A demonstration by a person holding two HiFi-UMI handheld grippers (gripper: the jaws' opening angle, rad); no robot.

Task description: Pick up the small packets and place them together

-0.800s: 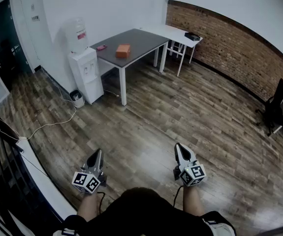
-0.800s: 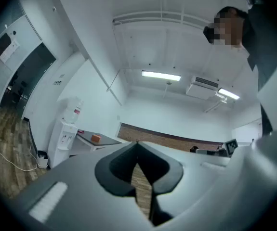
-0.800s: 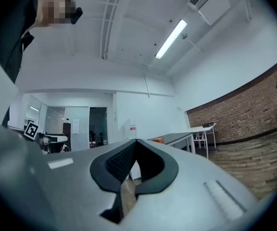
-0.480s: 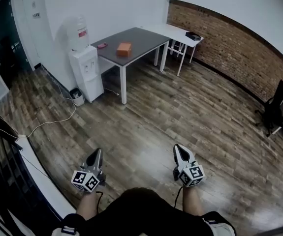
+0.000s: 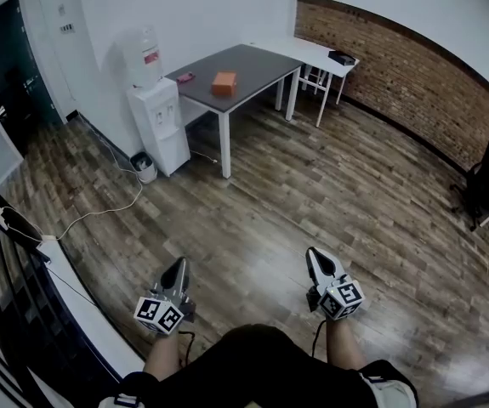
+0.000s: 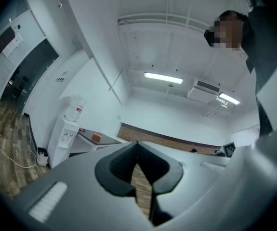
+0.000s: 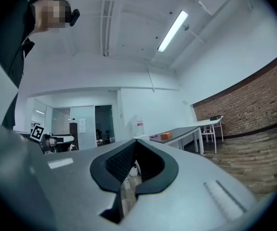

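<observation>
Far across the room a dark grey table (image 5: pixel 248 68) carries an orange packet (image 5: pixel 224 82) and a small pink packet (image 5: pixel 184 77). The same orange packet (image 6: pixel 96 137) (image 7: pixel 165 135) shows small in both gripper views. My left gripper (image 5: pixel 176 274) and right gripper (image 5: pixel 316 260) are held low in front of the person's body, over the wooden floor, several steps from the table. Both are shut with nothing between the jaws, tips meeting in the left gripper view (image 6: pixel 137 142) and the right gripper view (image 7: pixel 136 140).
A white water dispenser (image 5: pixel 156 113) stands left of the dark table, with a small bin (image 5: pixel 144 167) and a cable on the floor beside it. A white table (image 5: pixel 312 56) adjoins at the back by the brick wall. A black chair (image 5: pixel 485 181) stands at the right.
The view has shifted slightly: the table and dispenser sit a little further right and lower in frame. Both grippers stay shut in much the same place before the body.
</observation>
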